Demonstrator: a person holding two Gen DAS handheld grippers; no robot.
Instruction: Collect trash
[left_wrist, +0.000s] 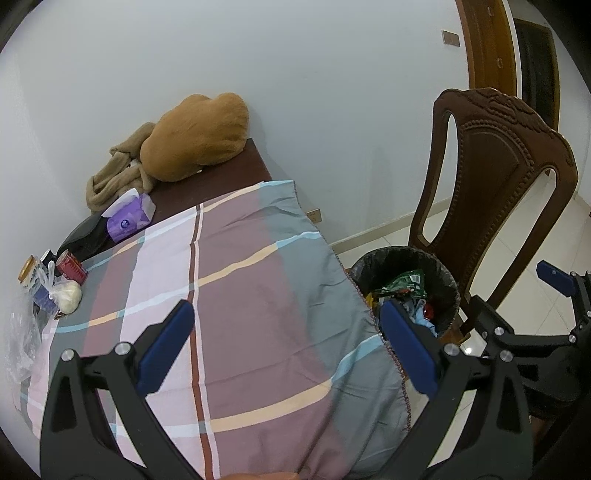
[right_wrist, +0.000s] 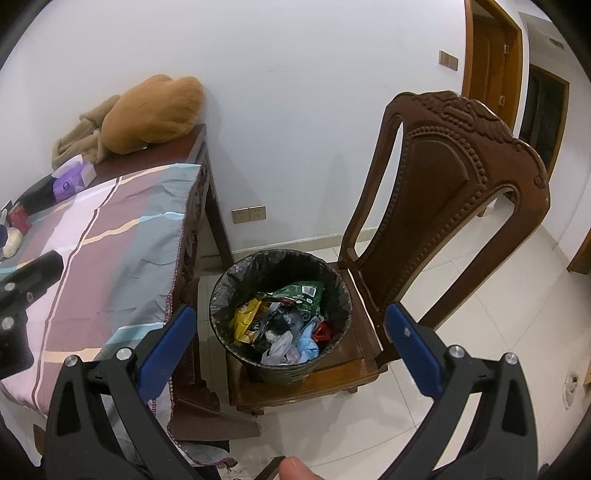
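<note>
Trash sits in the bin, both grippers wide and empty, so reach slowly for table bits.

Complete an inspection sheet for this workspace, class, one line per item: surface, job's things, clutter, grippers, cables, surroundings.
Surface: dark wooden table partly covered by a plaid pastel cloth.
Job's things: round black-lined trash bin on the carved brown wooden chair, holding wrappers and bags.
Clutter: orange plush toy, purple tissue pack, red can, bagged white lump.
Grippers: left gripper open, empty; right gripper open, empty.
Cables: nothing seen.
Surroundings: white wall, tiled floor, wooden door frame.
</note>
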